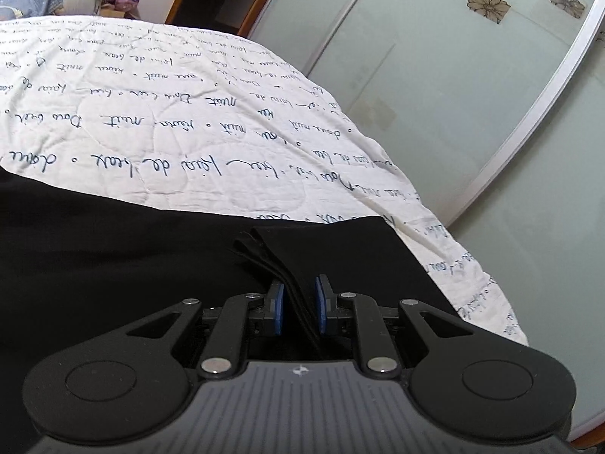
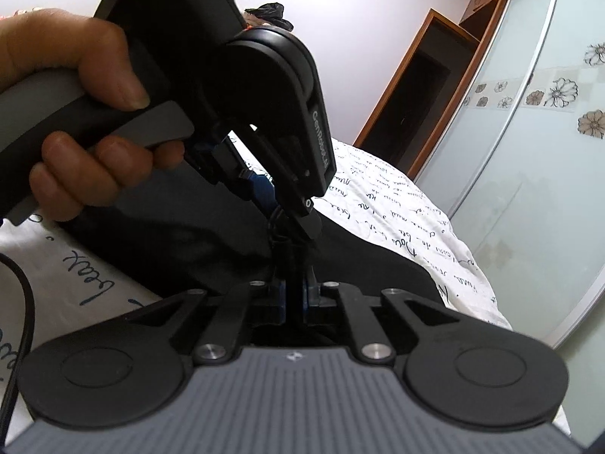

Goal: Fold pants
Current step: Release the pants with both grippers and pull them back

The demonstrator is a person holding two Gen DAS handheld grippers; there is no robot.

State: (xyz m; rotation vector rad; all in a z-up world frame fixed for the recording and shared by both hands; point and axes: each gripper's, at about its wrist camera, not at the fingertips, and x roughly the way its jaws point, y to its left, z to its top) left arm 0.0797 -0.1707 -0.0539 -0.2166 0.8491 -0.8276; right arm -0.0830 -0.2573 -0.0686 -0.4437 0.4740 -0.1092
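Pants (image 1: 113,265), black, lie across the near part of a white quilt (image 1: 170,113) printed with handwriting, and one stacked edge of several layers is bunched up off the bed. Both tools pinch that bunched edge: the left gripper (image 1: 298,302) has folded layers running between its blue pads, and the right gripper (image 2: 294,295) is pressed together on a dark strip just beneath the left one. Judging by the layered edge, at least one fold is made; laying it over and smoothing remain.

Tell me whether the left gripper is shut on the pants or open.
Shut on them: the left gripper has several stacked black edges of the pants pinched between its blue pads.
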